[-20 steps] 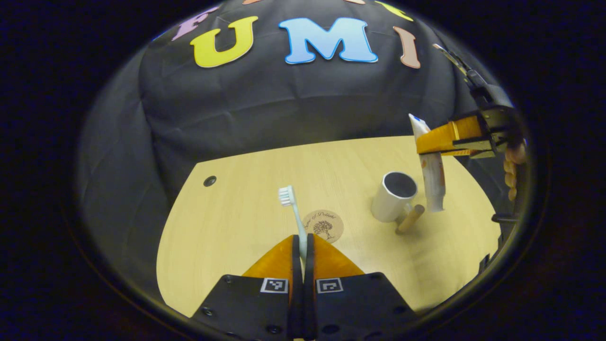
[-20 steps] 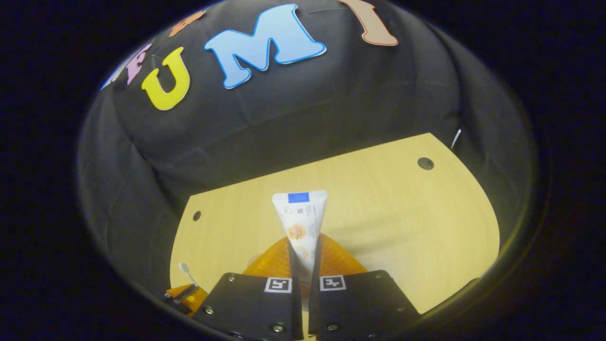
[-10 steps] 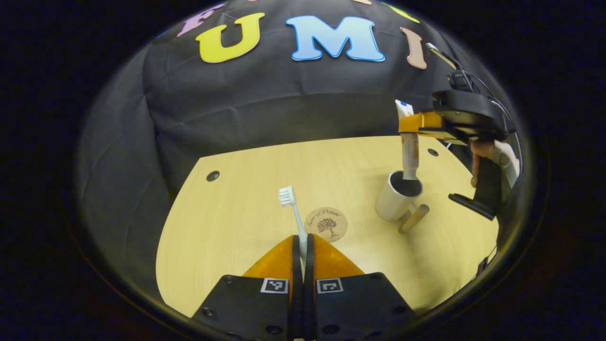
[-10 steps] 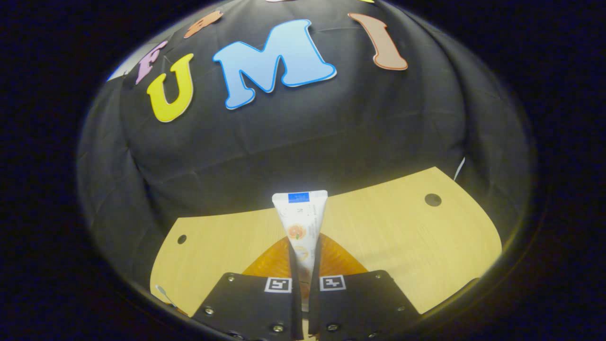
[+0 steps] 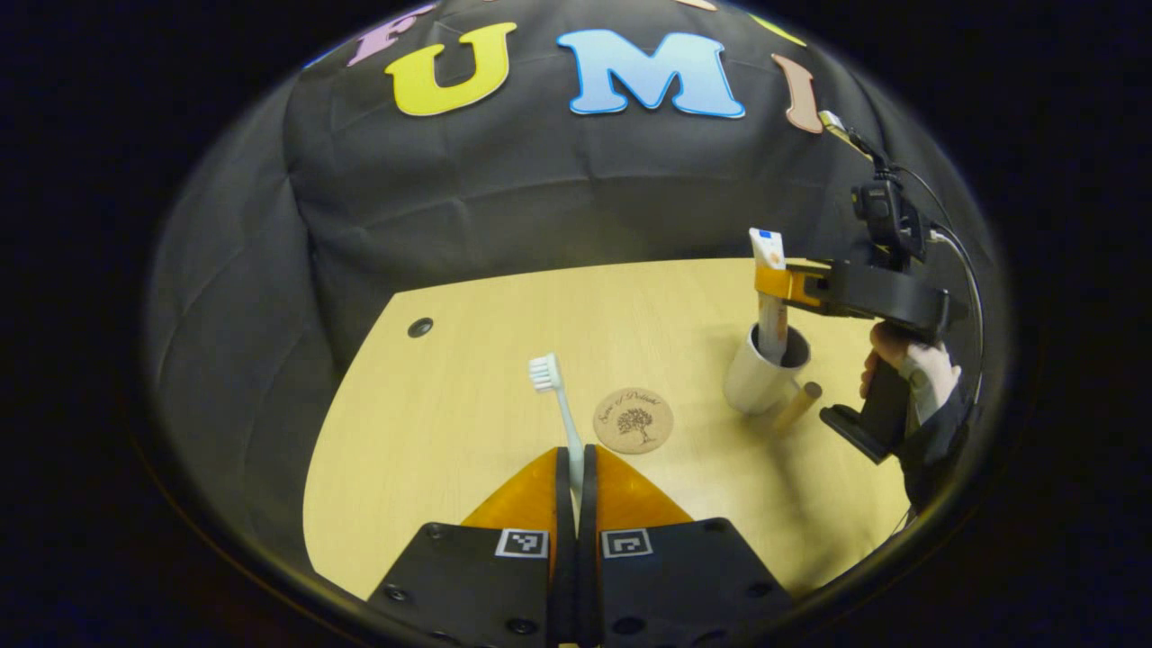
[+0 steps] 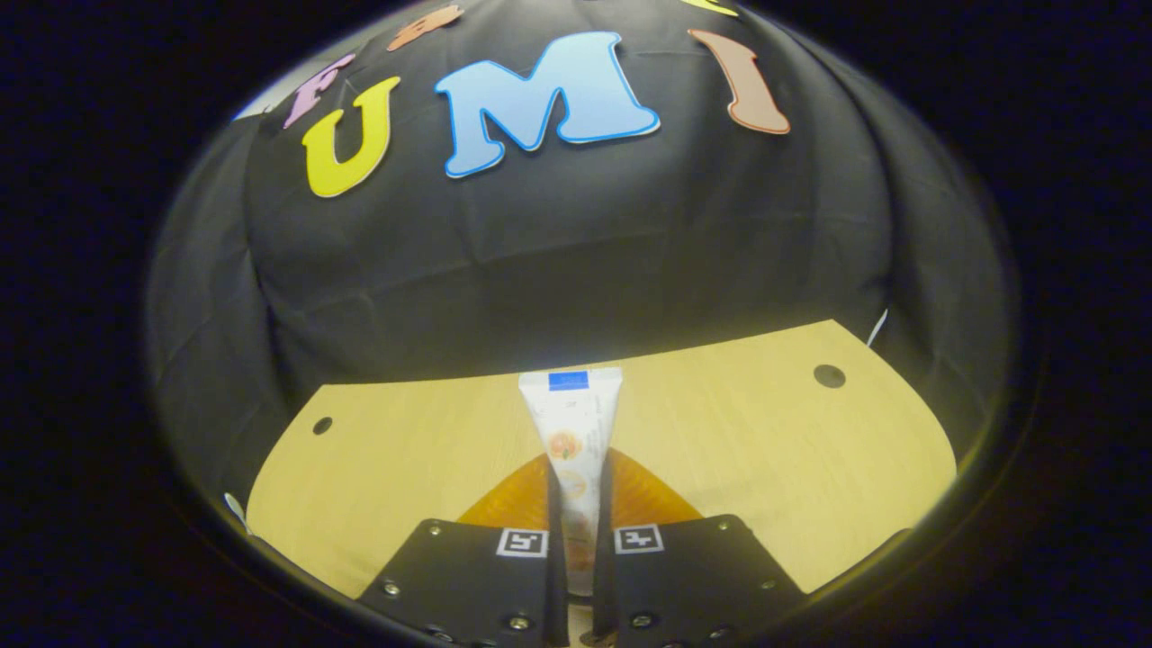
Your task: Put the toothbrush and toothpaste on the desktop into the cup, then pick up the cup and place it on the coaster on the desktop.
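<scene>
Pale wood-grain desktop [image 5: 468,396] carries everything here. Furthest left in the left gripper view, the white-bristled toothbrush with its slim pale handle [image 5: 556,405] stands upright, pinched between the closed fingers of the left gripper [image 5: 576,472], well short of the cup. Just right of it lies the round brown cork coaster printed with a tree [image 5: 634,420], flat and bare. Further right stands the white cylindrical cup with a wooden peg handle [image 5: 760,373], near the coaster but apart from it. Above the cup, the right gripper [image 5: 776,281], held by a hand [image 5: 904,364], clamps the white toothpaste tube with an orange print and blue end [image 5: 770,301] upright, its lower end already inside the cup's mouth. The right gripper view shows the fingers pressed on the tube [image 6: 572,441] from both sides.

Risks, as I judge them: letting go too high could let the tube lean on the rim and tip the light cup. A sideways drag while withdrawing could shove the cup away from the coaster. The toothbrush, gripped low on its handle, might swing when carried across.
</scene>
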`<move>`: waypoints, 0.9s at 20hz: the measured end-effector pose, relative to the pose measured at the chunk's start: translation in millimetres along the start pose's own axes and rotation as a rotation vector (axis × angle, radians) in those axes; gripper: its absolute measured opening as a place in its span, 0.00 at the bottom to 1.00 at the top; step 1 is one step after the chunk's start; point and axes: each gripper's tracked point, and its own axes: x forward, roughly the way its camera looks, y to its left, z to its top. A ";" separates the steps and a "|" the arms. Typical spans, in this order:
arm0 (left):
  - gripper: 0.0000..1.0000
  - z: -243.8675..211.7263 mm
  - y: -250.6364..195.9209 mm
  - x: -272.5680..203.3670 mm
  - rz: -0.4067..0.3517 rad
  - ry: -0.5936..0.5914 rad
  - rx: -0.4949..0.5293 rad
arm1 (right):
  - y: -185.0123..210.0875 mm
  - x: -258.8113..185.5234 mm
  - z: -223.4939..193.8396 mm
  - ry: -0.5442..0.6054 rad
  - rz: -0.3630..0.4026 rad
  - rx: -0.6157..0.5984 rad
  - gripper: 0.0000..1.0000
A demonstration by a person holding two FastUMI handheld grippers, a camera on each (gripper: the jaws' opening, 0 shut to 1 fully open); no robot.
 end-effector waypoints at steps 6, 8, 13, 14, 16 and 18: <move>0.08 2.6 3.2 -2.7 0.012 -0.012 -0.023 | -2.0 -12.3 -19.4 0.032 -0.007 -0.035 0.27; 0.08 4.7 -0.6 -3.5 0.004 -0.018 -0.028 | -4.6 -17.0 -28.6 0.056 -0.015 -0.040 0.27; 0.08 13.1 -7.7 -9.4 -0.018 -0.051 -0.047 | -3.3 -32.8 -24.3 0.053 0.003 -0.030 0.78; 0.07 14.7 -9.3 -10.5 -0.022 -0.058 -0.051 | -3.5 -37.6 -18.9 0.043 0.008 -0.025 0.78; 0.08 19.4 -14.0 -10.8 -0.036 -0.072 -0.060 | -1.7 -50.8 -4.1 0.014 0.023 -0.003 0.80; 0.07 28.7 -19.3 -10.8 -0.056 -0.098 -0.068 | -2.0 -67.1 17.7 -0.033 0.035 0.020 0.80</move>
